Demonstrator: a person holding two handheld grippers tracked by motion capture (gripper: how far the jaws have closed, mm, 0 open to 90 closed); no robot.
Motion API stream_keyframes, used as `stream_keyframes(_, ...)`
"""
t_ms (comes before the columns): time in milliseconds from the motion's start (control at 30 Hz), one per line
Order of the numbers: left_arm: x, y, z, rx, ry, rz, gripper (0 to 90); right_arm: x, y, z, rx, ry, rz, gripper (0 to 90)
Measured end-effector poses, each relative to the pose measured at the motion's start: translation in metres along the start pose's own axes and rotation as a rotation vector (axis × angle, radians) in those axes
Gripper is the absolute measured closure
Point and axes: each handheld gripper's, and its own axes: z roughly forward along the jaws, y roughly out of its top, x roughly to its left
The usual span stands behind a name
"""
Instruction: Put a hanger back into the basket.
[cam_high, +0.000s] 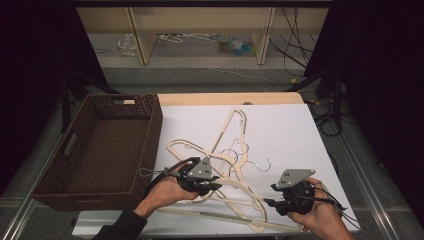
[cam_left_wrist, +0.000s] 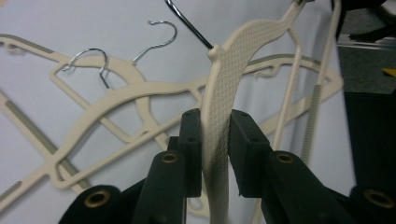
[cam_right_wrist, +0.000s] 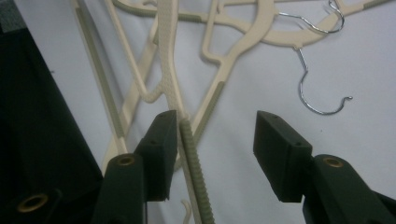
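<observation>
The left gripper has its fingers clamped on the arm of a cream plastic clothes hanger with a metal hook, lifted just right of the dark brown woven basket. The right gripper, farther right of the basket, has its fingers apart, one touching the hanger's ribbed bar. More cream hangers lie tangled on the white table.
</observation>
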Motion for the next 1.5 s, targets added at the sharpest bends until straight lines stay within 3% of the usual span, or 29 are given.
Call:
stream_keyframes(167,-0.013,0.006,-0.010,-0.020,-0.067,-0.047,80.2,0.000,-0.007,-0.011,-0.095,-0.024,0.031,47.3)
stream_keyframes(333,-0.020,0.008,-0.020,-0.064,-0.097,-0.089,84.6,-0.007,-0.008,-0.023,-0.143,-0.033,0.025,47.3)
stream_keyframes(367,-0.020,0.008,-0.021,-0.073,-0.097,-0.103,85.4,-0.007,-0.007,-0.031,-0.150,-0.048,0.060,46.7)
stream_keyframes(400,-0.021,0.008,-0.022,-0.085,-0.096,-0.114,85.4,-0.007,-0.007,-0.031,-0.150,-0.048,0.060,46.7)
stream_keyframes(500,-0.019,0.007,-0.026,-0.103,-0.056,-0.122,85.7,-0.008,-0.007,-0.037,-0.178,-0.059,0.064,45.1)
stream_keyframes(567,-0.013,0.005,-0.031,-0.112,-0.027,-0.162,85.8,-0.009,-0.008,-0.039,-0.188,-0.065,0.067,44.8)
stream_keyframes(633,-0.012,0.005,-0.033,-0.110,-0.008,-0.168,85.8,-0.008,-0.008,-0.039,-0.186,-0.060,0.081,44.7)
stream_keyframes(733,-0.006,0.004,-0.040,-0.145,0.029,-0.223,85.8,-0.005,-0.009,-0.031,-0.173,-0.044,0.081,42.2)
stream_keyframes(900,-0.001,0.004,-0.049,-0.181,0.044,-0.274,85.9,-0.001,-0.011,-0.020,-0.170,-0.039,0.100,36.8)
stream_keyframes(967,0.002,0.005,-0.055,-0.204,0.058,-0.297,85.8,0.000,-0.014,-0.015,-0.183,-0.049,0.124,30.2)
stream_keyframes(1033,0.005,0.005,-0.062,-0.226,0.069,-0.317,85.8,-0.001,-0.019,-0.010,-0.221,-0.059,0.126,29.7)
stream_keyframes(1100,0.007,0.007,-0.069,-0.250,0.084,-0.337,85.8,0.002,-0.027,-0.007,-0.262,-0.080,0.199,26.2)
stream_keyframes(1167,0.009,0.008,-0.076,-0.279,0.090,-0.353,85.8,0.002,-0.029,-0.006,-0.269,-0.075,0.214,26.1)
stream_keyframes(1367,0.015,0.014,-0.102,-0.343,0.118,-0.398,85.9,0.004,-0.035,-0.003,-0.251,-0.066,0.210,26.3)
stream_keyframes(1500,0.018,0.019,-0.128,-0.384,0.133,-0.417,85.8,0.007,-0.034,0.000,-0.236,-0.054,0.197,26.6)
